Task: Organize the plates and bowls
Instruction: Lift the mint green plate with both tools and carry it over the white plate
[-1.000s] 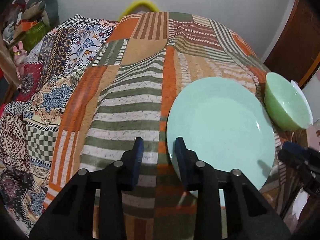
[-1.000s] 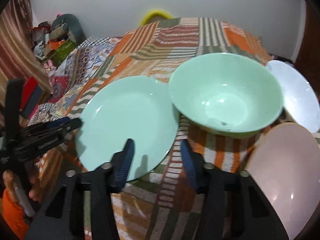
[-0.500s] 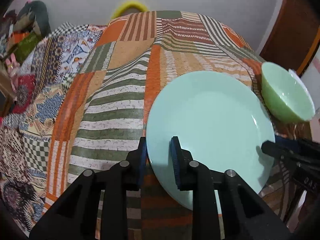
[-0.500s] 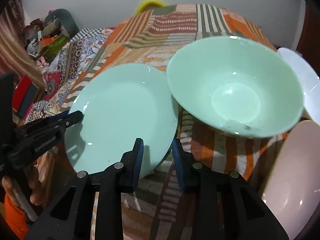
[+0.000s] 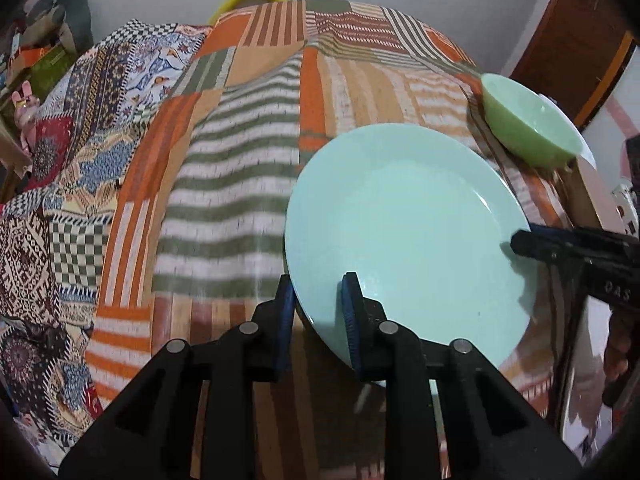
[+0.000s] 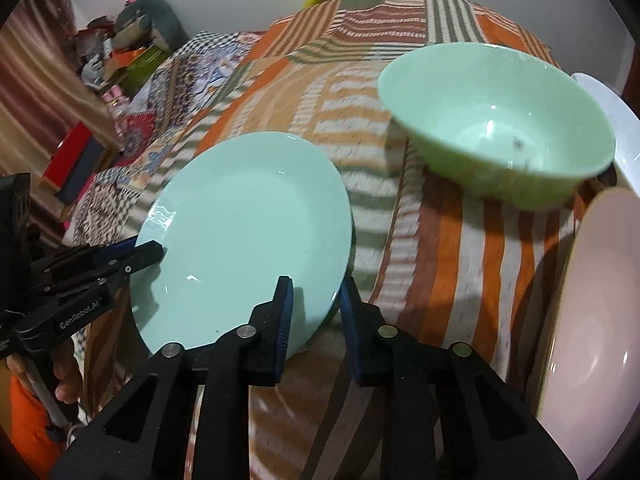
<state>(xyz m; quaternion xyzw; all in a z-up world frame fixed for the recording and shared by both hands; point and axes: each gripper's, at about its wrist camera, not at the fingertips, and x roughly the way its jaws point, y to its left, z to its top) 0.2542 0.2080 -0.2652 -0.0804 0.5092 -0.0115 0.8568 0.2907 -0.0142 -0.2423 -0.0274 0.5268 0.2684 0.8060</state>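
Observation:
A pale green plate [image 5: 404, 236] is lifted off the patchwork cloth [image 5: 240, 184]. My left gripper [image 5: 318, 296] is shut on its near left rim. My right gripper [image 6: 316, 300] is shut on the opposite rim of the same plate [image 6: 244, 240], and shows at the right of the left wrist view [image 5: 532, 246]. The left gripper shows at the left of the right wrist view [image 6: 154, 250]. A green bowl [image 6: 496, 120] stands on the cloth beyond the plate; it also shows in the left wrist view [image 5: 528, 120].
A pink plate [image 6: 592, 340] lies at the near right and a white plate [image 6: 616, 120] behind the bowl. Clutter and a stuffed toy [image 6: 148, 28] sit far left by the wall. A wooden door [image 5: 576, 40] is at the far right.
Both grippers closed on the plate's rim, left and right. The plate has risen off the cloth and away from the green bowl.

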